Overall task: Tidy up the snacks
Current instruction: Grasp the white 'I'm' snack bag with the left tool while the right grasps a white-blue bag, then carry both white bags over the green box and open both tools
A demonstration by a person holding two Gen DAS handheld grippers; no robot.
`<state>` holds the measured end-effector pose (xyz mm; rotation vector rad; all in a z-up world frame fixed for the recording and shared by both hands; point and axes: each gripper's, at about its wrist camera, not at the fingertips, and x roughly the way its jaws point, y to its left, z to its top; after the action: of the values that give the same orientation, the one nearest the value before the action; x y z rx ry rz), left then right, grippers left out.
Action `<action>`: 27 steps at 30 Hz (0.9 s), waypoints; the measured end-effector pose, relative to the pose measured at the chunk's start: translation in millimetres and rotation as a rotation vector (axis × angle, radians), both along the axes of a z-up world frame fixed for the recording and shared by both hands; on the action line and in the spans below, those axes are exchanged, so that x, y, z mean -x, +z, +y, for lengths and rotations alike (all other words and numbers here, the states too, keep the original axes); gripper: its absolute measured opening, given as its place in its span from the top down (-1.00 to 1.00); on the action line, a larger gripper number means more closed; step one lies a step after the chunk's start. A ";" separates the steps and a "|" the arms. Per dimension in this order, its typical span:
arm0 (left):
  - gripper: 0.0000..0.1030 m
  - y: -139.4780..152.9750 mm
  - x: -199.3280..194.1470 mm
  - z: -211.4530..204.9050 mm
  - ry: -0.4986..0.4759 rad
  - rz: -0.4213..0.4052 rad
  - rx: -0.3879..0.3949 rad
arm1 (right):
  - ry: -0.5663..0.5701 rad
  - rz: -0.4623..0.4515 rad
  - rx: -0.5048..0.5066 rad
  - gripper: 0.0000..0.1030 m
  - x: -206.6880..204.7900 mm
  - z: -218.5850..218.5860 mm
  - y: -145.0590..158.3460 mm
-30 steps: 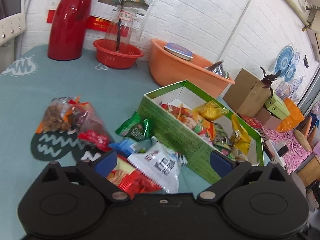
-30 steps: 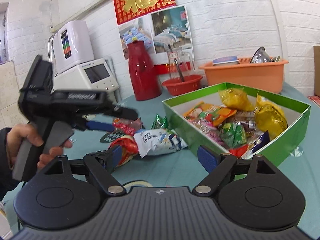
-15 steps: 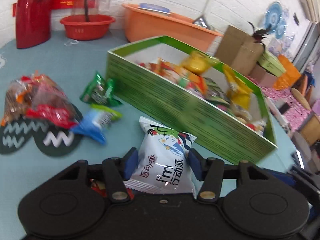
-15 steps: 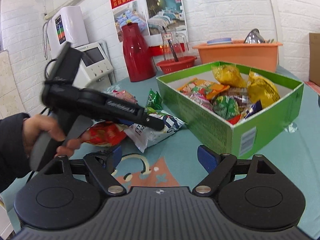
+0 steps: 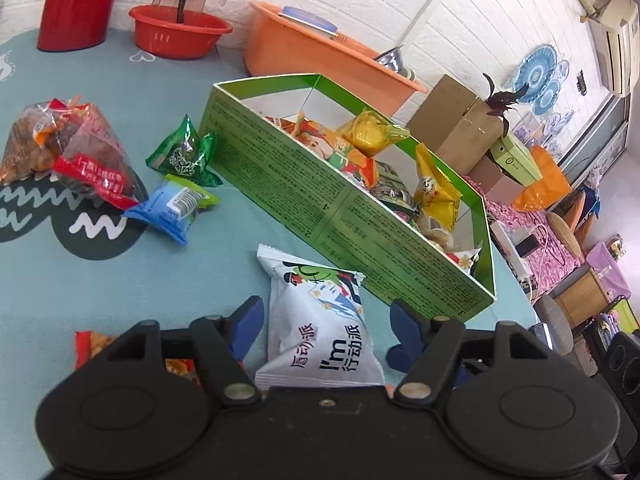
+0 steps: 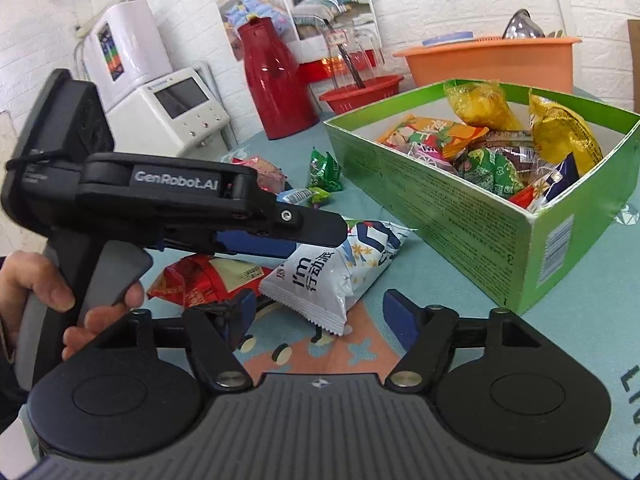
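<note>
On the blue-green cloth worktop (image 5: 120, 280), loose snacks wait at nine o'clock from the tall green cardboard box (image 5: 320, 216): a clear bag of brown treats with a red label (image 5: 68, 148), a small green foil packet (image 5: 184, 156) and a little blue packet (image 5: 172, 208). They probably lie there because they are not yet packed. The box already holds many snacks. The white puffy snack bag with black writing (image 5: 320, 328) lies flat at six o'clock from the box. The left gripper (image 5: 326, 320) has just been opening; its blue fingers (image 5: 250, 320) stand wide on both sides of the bag, not squeezing it. The right gripper (image 6: 316, 316) has fingers spread too, holding nothing.
</note>
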<state>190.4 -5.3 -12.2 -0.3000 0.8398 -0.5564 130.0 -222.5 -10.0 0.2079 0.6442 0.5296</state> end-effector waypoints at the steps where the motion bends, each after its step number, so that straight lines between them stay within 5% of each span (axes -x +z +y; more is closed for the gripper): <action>1: -0.87 -0.6 -0.8 -0.7 -0.002 0.002 0.001 | -0.003 0.009 -0.006 -1.00 -3.3 1.3 -0.8; 2: -0.87 -1.2 -0.9 -1.5 -0.007 0.005 0.002 | -0.004 0.017 -0.016 -0.93 -6.1 2.2 -2.0; 5: -0.68 -3.9 1.0 -6.4 -0.011 0.005 -0.017 | -0.007 0.041 -0.022 -0.25 -11.9 6.8 -6.7; 7: -0.47 -5.9 4.8 -11.2 -0.003 -0.019 -0.073 | -0.025 0.020 0.002 -0.07 -10.4 7.9 -9.2; 11: -0.48 -5.7 11.6 -11.5 -0.007 -0.029 -0.050 | -0.024 0.009 0.002 0.36 -2.9 3.6 -5.8; 27: -0.44 69.6 20.5 -26.0 0.001 -0.240 0.024 | -0.037 -0.257 0.021 0.52 6.9 -9.8 56.6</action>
<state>169.9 -31.3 57.4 -0.2496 0.6010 -0.5889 123.1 -232.3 46.6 0.1290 0.3953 0.5038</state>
